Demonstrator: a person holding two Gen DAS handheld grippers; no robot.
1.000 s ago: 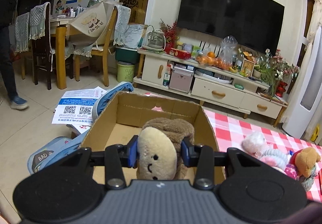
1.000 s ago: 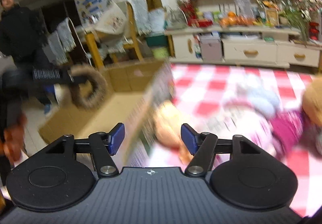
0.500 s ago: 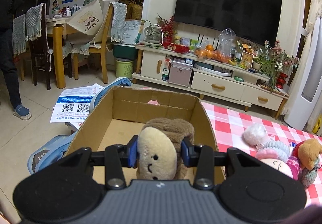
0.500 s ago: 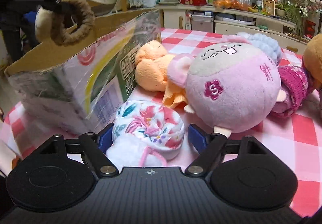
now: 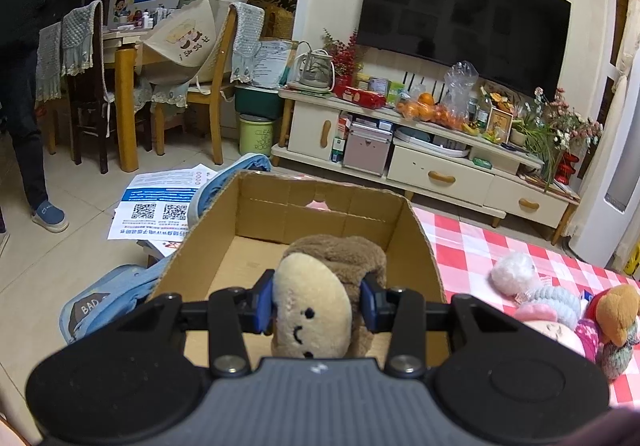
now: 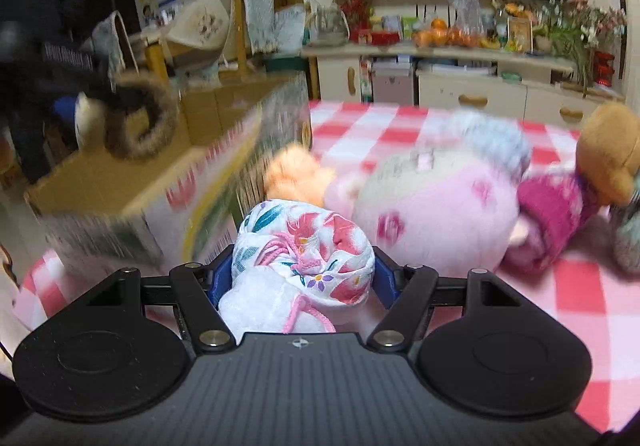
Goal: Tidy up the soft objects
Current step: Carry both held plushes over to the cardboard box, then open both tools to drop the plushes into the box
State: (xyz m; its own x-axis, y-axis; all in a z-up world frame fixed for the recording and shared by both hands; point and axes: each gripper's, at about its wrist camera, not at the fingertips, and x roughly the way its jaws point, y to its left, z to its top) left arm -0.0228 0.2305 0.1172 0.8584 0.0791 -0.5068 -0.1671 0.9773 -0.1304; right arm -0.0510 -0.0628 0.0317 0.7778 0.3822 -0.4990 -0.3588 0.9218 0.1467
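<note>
Left gripper (image 5: 316, 304) pinching a tan-and-brown plush (image 5: 320, 298) by its sides, held above the open cardboard box (image 5: 416, 230); box floor directly below and ahead at 12 o'clock, so release needs only a short descent. Plush: pale face with stitched eyes and smile, brown fuzzy back, upright between the pads.

Right gripper (image 6: 302, 278) closing around a floral cloth bundle (image 6: 304, 246) — white fabric, pink and teal flowers, pink drawstring. Bundle seated between the jaws, long axis roughly across them; firm pad contact not confirmable amid blur. Box at 10 o'clock from this gripper, just beside the bundle. Pink round plush (image 6: 436, 213) at 1 o'clock on the checked tablecloth (image 6: 580, 298) — awaiting sorting, by appearance.
</note>
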